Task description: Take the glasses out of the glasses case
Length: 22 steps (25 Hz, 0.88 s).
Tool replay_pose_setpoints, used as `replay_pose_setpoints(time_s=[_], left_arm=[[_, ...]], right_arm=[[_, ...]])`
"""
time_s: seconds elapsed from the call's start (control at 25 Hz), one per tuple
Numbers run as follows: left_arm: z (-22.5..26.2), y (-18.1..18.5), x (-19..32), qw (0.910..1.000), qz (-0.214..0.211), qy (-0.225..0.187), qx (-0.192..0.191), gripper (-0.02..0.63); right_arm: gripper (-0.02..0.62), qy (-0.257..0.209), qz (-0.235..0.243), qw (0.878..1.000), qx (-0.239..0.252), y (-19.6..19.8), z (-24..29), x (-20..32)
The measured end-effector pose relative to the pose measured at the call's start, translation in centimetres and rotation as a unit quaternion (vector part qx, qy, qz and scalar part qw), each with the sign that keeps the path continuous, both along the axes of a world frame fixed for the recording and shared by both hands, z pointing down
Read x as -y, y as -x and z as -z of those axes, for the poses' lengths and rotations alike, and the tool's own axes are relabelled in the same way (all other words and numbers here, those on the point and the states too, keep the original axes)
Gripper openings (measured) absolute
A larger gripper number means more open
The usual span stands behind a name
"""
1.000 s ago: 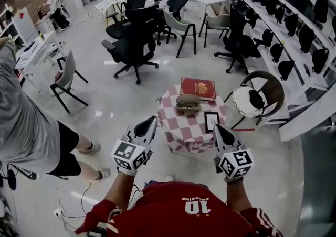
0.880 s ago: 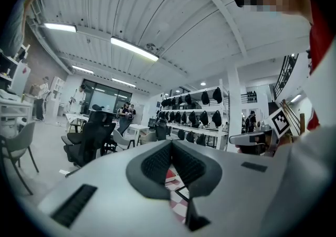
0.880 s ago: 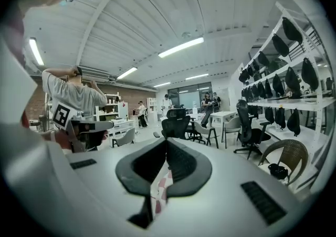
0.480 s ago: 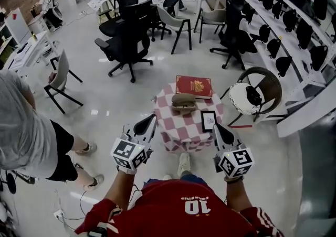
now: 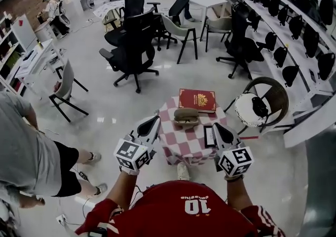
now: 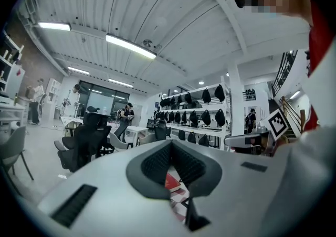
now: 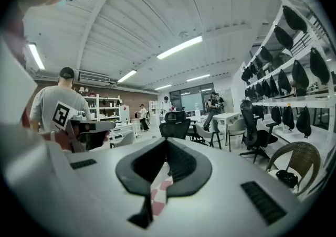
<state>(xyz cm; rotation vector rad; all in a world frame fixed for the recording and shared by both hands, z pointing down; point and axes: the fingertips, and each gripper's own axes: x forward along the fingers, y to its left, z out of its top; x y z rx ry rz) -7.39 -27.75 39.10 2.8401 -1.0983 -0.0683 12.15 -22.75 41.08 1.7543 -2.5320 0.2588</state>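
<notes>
Bright ceiling strip lights, sharp centres, strong fisheye bending at edges.

Glasses case is too small in head view: looks shut, contents not visible. Right tool covers part of the black frame. In both gripper views, the tabletop is just a sliver. Bystander is cut by the left edge.

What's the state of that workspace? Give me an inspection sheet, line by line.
Surface: small round table under a pink-checked cloth.
Job's things: glasses case, looks closed, toward the table's far side; glasses not seen.
Clutter: red book behind the case; black frame near the right edge.
Grippers: left tongs and right tongs both shut, empty, on the table's near side.
Cables: loose cable on the floor, left.
Surroundings: office chairs, wicker chair, person in grey at left.
</notes>
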Motion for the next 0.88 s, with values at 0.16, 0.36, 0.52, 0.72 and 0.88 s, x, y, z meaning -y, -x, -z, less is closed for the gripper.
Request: replay_pose_setpoints(time_s=[0.16,0.36,0.52,0.72,0.88], left_arm=[[-0.2,-0.5,2.1,1.0000,0.004,0.003,0.005,0.009],[-1.1,-1.3,3.5,0.9999,0.000,0.006,0.012,0.008],[-1.5,-1.8,4.1,0.9999,-0.006,0.009,0.013,0.009],[-2.4,-2.3,4.7,0.9997,-0.011,0.014,0.016,0.008],[-3.0,-3.1,5.2,0.9995,-0.016,0.008,0.027,0.008]], right_arm=[[0.017,-0.008,0.014,1.000,-0.011,-0.3,0.1,2.1],[0.018,-0.007,0.025,1.000,-0.018,-0.4,-0.5,3.5],[0.045,0.002,0.034,0.999,-0.027,-0.3,-1.4,4.5],[0.092,0.017,0.045,0.998,-0.043,0.0,-2.4,5.2],[0.097,0.025,0.051,0.996,-0.075,-0.2,-3.7,5.8]])
